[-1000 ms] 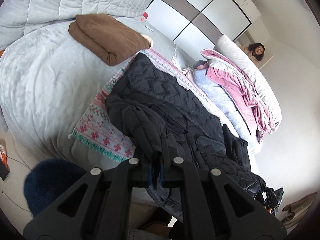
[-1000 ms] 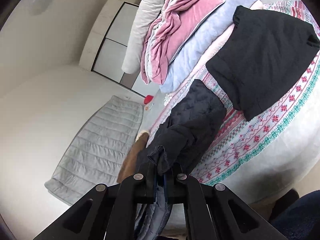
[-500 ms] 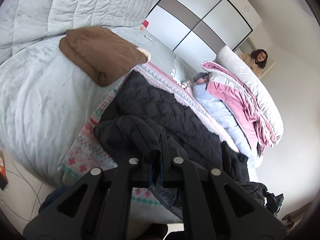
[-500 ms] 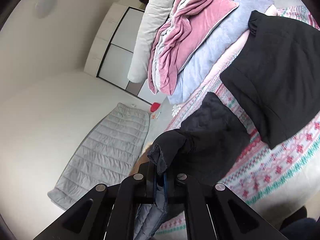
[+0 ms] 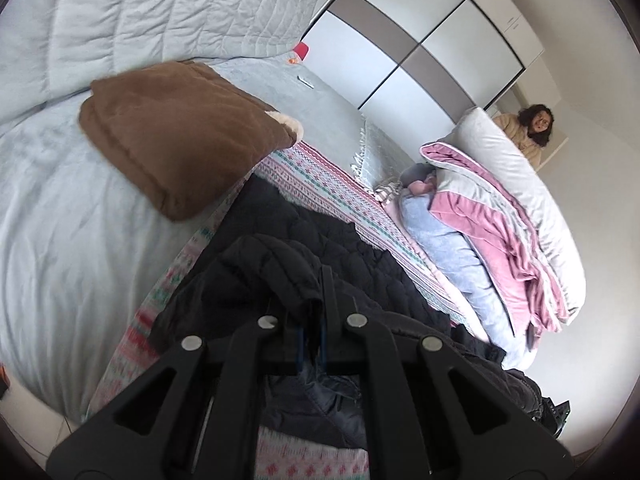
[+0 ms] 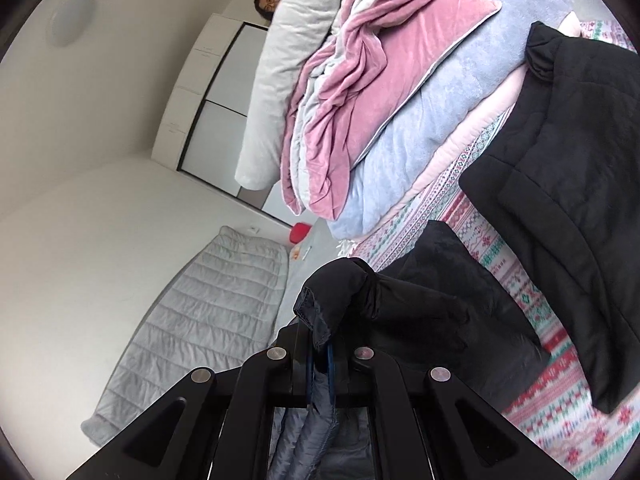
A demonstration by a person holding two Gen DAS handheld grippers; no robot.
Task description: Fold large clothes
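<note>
Left wrist: left gripper (image 5: 310, 312) jaws clamped on black quilted jacket (image 5: 304, 248) hem, lifted above patterned blanket (image 5: 320, 184) on bed | Right wrist: right gripper (image 6: 320, 344) jaws pinched the jacket's edge (image 6: 332, 292) | Risk: thick slippery fabric might slide out, folding crooked.

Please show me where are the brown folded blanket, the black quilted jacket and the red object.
brown folded blanket (image 5: 180, 136), left wrist view, top face.
black quilted jacket (image 5: 304, 248), left wrist view, quilted back.
red object (image 6: 299, 233), right wrist view, its middle.
</note>
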